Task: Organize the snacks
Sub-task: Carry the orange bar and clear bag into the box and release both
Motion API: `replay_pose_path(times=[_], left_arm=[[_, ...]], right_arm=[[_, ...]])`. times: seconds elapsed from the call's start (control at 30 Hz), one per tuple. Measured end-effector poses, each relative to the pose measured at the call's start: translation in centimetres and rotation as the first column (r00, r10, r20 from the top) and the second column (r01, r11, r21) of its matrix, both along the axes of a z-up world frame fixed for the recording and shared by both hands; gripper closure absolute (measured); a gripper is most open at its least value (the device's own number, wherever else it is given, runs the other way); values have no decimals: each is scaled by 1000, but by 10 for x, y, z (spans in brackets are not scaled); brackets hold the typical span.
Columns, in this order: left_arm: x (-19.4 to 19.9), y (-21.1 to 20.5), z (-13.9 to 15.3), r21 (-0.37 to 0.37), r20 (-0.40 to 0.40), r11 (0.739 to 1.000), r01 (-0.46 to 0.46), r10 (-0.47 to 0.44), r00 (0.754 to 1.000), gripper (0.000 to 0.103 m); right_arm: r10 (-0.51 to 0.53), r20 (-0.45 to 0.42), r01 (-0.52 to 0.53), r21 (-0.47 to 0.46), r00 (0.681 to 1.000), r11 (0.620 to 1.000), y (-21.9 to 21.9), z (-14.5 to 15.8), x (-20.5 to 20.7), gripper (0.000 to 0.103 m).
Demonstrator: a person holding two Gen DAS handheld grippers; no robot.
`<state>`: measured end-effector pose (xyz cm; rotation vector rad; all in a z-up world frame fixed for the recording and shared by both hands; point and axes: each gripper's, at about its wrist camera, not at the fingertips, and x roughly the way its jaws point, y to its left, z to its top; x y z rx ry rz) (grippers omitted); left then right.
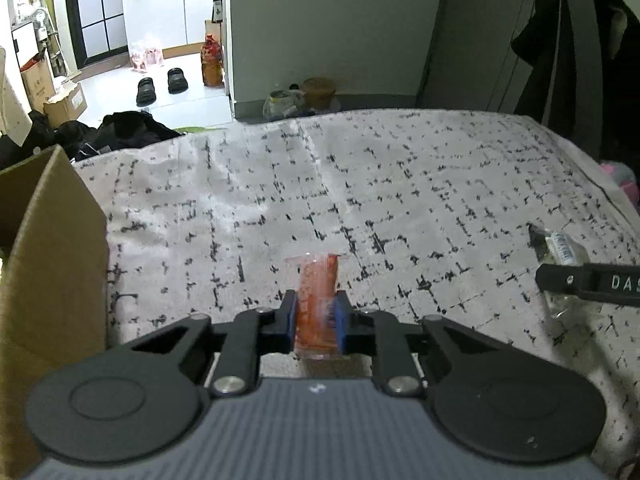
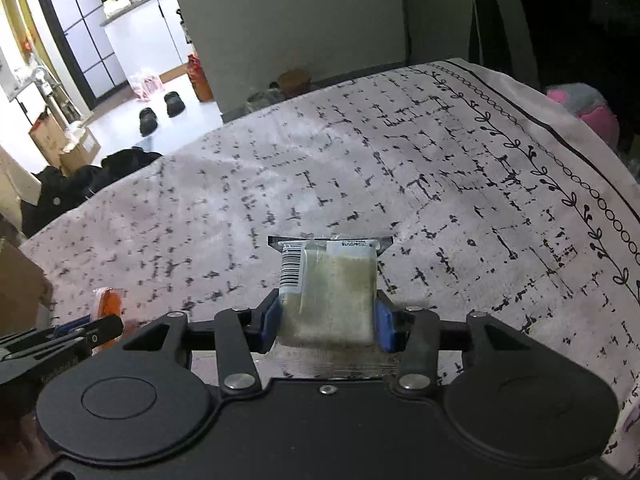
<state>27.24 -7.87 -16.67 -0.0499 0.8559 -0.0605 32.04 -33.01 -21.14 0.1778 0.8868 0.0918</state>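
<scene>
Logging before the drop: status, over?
Left gripper shut on orange packet. Right gripper shut on beige packet. Cardboard box left, path unobstructed.

Red pkt (image 1: 317, 300), beige pkt (image 2: 332, 292), both jaw-held

Cardboard box (image 1: 52, 264) cut off at left edge, orange packet (image 1: 316, 304) blurred, label unreadable
</scene>
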Motion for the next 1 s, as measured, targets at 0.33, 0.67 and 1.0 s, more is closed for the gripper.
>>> replay_pose_path(times=[0.33, 0.67, 1.0], left_arm=[[-19, 23, 38, -36, 62, 999, -30, 33, 998, 86], [-36, 52, 74, -82, 142, 993, -82, 93, 986, 86], [-52, 88, 102, -131, 205, 979, -157, 182, 962, 86]], right_arm=[[76, 64, -80, 63, 995, 995, 30, 28, -5, 57], [132, 136, -148, 115, 982, 982, 60, 61, -11, 57], [190, 196, -220, 144, 962, 965, 93, 82, -20, 57]])
